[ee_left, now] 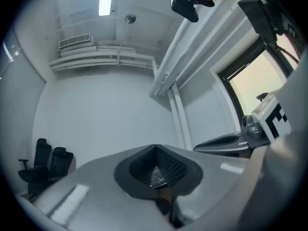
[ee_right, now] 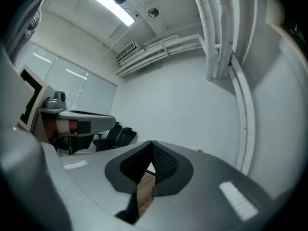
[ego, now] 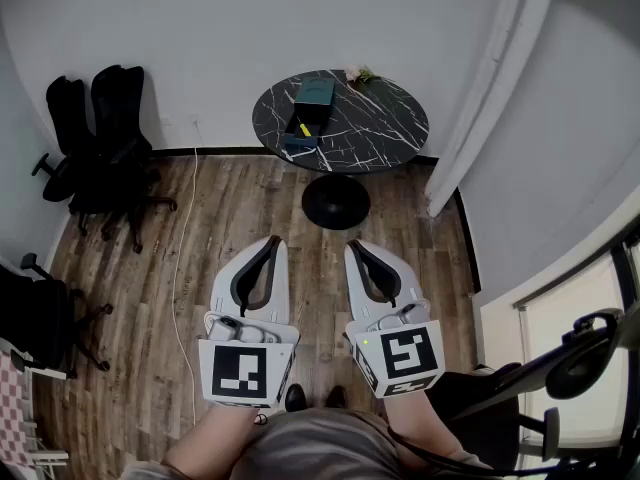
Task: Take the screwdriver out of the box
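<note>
Screwdriver in box, L gripper, R gripper jaws closed

Table was black marble with white veining; box teal; screwdriver yellow; floor brown wood-grain planks; left gripper and right gripper white, with black-and-white square markers.

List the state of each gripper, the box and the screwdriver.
left gripper: shut, empty, away from the table.
right gripper: shut, empty, away from the table.
box: open, on the round table.
screwdriver: small yellow item in the box, probably it; untouched.
</note>
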A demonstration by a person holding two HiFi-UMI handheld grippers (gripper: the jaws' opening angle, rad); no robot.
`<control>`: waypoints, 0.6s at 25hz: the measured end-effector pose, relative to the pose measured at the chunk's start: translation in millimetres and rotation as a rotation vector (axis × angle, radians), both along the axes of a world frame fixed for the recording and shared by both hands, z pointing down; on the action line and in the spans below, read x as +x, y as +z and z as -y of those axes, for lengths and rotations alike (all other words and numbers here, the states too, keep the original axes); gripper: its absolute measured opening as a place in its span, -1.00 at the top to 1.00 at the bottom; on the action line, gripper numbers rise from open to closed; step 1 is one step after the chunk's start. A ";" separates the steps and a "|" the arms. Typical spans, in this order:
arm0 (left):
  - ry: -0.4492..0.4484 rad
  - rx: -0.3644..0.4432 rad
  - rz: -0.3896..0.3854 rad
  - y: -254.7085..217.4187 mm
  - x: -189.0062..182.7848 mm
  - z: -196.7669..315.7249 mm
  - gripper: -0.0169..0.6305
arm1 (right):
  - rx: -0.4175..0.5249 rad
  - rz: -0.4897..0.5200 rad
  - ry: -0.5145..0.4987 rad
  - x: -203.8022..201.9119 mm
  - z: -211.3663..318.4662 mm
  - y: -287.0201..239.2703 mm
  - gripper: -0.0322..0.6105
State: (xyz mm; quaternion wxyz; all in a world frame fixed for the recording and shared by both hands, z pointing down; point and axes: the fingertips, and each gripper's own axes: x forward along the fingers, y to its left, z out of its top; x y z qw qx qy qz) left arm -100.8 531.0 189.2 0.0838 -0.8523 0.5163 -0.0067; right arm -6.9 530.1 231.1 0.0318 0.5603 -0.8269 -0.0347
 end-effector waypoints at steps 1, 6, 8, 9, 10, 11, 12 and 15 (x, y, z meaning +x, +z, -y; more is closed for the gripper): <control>-0.003 0.001 0.001 -0.2 1.7 0.9 0.95 | 0.004 0.000 -0.001 2.1 0.8 -0.4 0.82; 0.003 -0.015 0.007 7.3 15.6 1.3 0.95 | -0.004 0.002 -0.001 15.3 0.9 3.8 0.82; 0.004 -0.023 0.010 9.1 22.5 2.2 0.95 | -0.014 0.004 -0.001 21.5 0.8 7.4 0.82; 0.003 -0.025 0.012 9.5 26.0 2.9 0.95 | -0.017 0.006 -0.002 24.8 1.0 9.1 0.82; 0.001 -0.028 0.015 10.1 29.5 3.7 0.95 | -0.020 0.008 -0.004 28.3 1.3 10.6 0.82; -0.002 -0.030 0.019 11.1 33.1 4.5 0.95 | -0.024 0.011 -0.005 32.2 1.5 12.0 0.82; -0.004 -0.033 0.023 12.4 36.8 5.4 0.95 | -0.028 0.015 -0.005 36.3 1.9 13.4 0.82; 0.000 -0.037 0.030 17.0 48.5 10.8 0.95 | -0.041 0.029 0.002 49.1 6.9 18.9 0.82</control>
